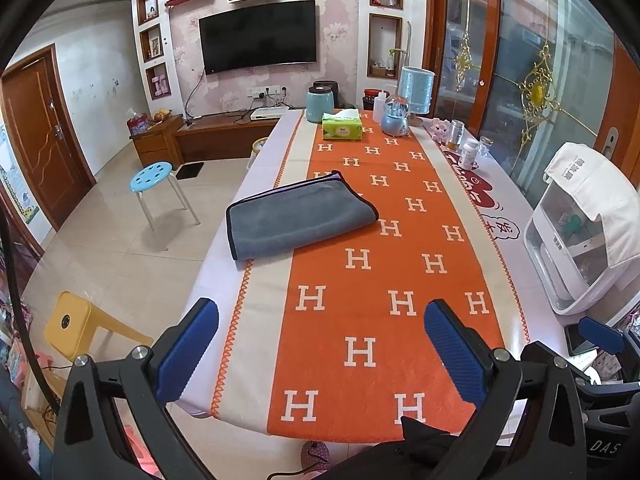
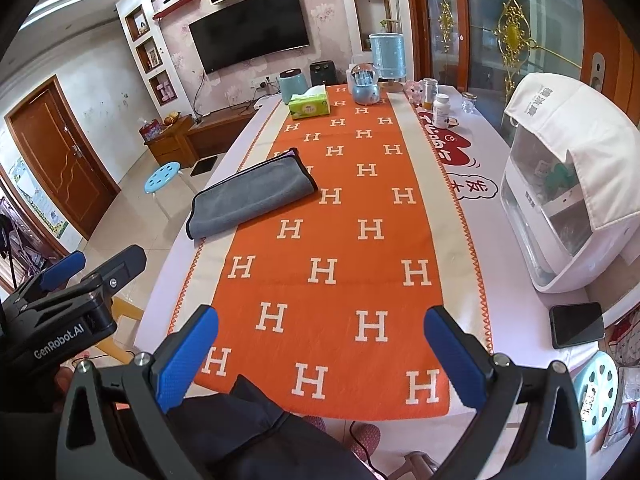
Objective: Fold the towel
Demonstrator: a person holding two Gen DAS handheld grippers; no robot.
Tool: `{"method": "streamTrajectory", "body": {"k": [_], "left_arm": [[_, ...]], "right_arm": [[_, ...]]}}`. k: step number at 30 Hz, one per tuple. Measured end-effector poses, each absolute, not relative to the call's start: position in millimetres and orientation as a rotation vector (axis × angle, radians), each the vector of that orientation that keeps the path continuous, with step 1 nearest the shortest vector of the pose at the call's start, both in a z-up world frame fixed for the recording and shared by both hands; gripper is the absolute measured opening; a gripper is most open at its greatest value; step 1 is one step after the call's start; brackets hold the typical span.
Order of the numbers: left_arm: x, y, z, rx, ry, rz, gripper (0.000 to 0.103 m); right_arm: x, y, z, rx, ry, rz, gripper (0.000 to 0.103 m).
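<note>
- The towel (image 1: 300,216) lies already doubled over on the left half of the table (image 1: 224,280), partly on the orange runner (image 1: 372,280), well ahead of both our grippers.
- Its long axis runs across the table, slightly slanted, with the far right corner deeper.
- Our left gripper (image 1: 320,356) has its fingers spread wide, holding nothing; our right gripper (image 2: 320,356) is the same.
- We judge the left one is nearer, since the towel sits on its side.

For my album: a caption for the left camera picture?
Open left gripper hovers before a folded grey towel on the orange table runner.
</note>
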State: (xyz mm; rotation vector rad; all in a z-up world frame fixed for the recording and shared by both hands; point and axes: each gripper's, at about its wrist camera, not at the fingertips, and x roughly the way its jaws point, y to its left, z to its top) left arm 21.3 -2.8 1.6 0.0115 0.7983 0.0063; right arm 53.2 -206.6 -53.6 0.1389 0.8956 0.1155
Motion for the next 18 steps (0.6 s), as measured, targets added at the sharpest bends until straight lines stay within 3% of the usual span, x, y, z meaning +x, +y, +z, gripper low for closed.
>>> {"method": "streamTrajectory", "body": {"k": [18], "left_arm": [[16.1, -1.1, -3.7, 0.012, 0.809, -0.002, 0.102]], "right_arm": [[53.4, -205.5, -57.9, 0.147, 0.917, 0.111, 0.103]]}}
